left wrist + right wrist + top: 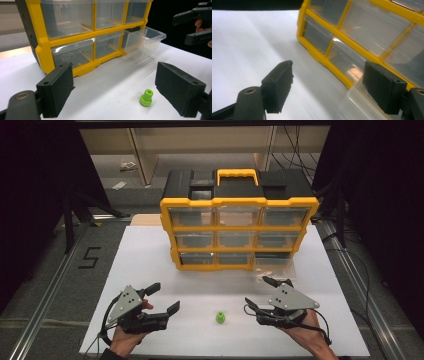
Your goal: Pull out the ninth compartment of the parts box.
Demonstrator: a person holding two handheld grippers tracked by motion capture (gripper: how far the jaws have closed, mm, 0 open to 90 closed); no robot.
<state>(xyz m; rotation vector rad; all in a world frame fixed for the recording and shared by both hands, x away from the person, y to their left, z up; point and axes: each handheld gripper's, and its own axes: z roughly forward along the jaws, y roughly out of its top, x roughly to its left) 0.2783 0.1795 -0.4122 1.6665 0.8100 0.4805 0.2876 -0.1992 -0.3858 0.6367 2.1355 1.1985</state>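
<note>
Both grippers, left [164, 298] and right [259, 292], gape empty; plug [220, 317] lies between them, pick-up pending, drawer [274, 266] ahead.

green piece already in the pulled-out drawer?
No, the green piece stands on the white table between the two grippers, well apart from the pulled-out clear drawer at the organizer's lower right.

Dim, soft pictures; bright table, dark surroundings.
</note>
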